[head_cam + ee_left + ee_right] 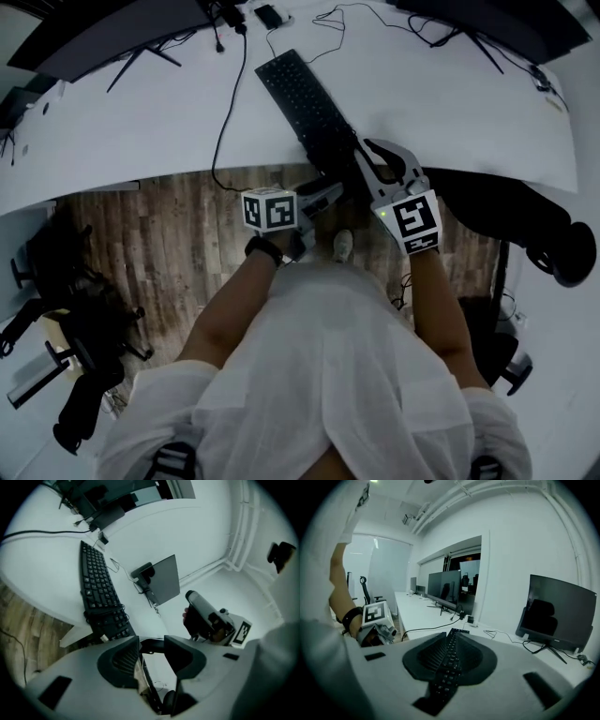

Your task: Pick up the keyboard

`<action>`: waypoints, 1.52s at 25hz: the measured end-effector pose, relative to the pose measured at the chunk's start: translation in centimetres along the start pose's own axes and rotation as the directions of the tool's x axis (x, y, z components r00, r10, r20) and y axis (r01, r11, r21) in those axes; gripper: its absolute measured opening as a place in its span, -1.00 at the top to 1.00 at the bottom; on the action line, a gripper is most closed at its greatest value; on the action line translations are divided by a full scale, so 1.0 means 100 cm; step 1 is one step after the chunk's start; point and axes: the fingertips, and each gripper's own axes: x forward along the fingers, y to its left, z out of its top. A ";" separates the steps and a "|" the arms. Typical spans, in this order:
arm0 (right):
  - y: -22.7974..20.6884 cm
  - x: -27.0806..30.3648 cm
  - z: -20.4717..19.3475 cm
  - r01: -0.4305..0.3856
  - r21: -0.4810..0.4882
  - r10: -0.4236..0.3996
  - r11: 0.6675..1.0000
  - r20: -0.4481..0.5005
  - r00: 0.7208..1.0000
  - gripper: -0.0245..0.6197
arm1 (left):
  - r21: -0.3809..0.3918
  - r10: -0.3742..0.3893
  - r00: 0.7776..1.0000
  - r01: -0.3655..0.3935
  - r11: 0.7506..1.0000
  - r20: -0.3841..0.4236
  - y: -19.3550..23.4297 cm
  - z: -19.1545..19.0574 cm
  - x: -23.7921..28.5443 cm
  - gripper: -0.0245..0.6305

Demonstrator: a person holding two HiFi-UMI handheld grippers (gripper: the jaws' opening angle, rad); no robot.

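Head view: one keyboard (302, 94) in right claw (364, 155); left claw (328, 197) empty.

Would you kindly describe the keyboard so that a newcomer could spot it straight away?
Look at the long white desk with monitors at its back. The keyboard runs diagonally to its front edge, its near end clamped in the right gripper. It is the only flat black slab of keys; its neighbours are thin cables.

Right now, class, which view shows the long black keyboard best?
The left gripper view: the long black keyboard shows clear key rows. The head view hides its near end under the grey right gripper; the right gripper view sees it edge-on.
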 end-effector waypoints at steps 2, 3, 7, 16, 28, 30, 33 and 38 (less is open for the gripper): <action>0.002 0.003 -0.005 -0.038 -0.020 0.038 0.999 -0.011 0.999 0.73 | -0.086 0.002 1.000 -0.001 0.996 0.013 0.011 -0.013 0.005 0.45; 0.003 0.005 -0.006 -0.053 -0.029 0.053 0.998 -0.016 0.998 0.72 | -0.124 0.003 1.000 0.000 0.992 0.019 0.018 -0.019 0.007 0.44; 0.003 0.008 -0.012 -0.092 -0.056 0.090 0.994 -0.036 0.995 0.72 | -0.220 0.023 0.999 -0.014 0.975 0.036 0.044 -0.030 0.014 0.42; -0.002 0.015 -0.016 -0.093 -0.062 0.089 0.994 -0.067 0.994 0.72 | -0.381 -0.117 0.992 0.124 0.916 0.040 0.060 -0.026 0.005 0.22; 0.000 0.022 -0.033 -0.088 -0.061 0.080 0.994 -0.122 0.989 0.70 | -0.425 -0.212 0.976 0.215 0.879 0.054 0.067 -0.031 0.067 0.08; -0.002 0.019 -0.039 -0.084 -0.060 0.075 0.995 -0.133 0.988 0.70 | -0.431 -0.226 0.972 0.233 0.872 0.068 0.067 -0.029 0.074 0.08; -0.006 0.015 -0.049 -0.078 -0.049 0.070 0.996 -0.150 0.986 0.70 | -0.443 -0.255 0.964 0.262 0.857 0.077 0.067 -0.029 0.084 0.09; -0.013 0.012 -0.063 -0.072 -0.045 0.063 0.996 -0.175 0.982 0.70 | -0.462 -0.302 0.949 0.310 0.831 0.092 0.064 -0.029 0.099 0.09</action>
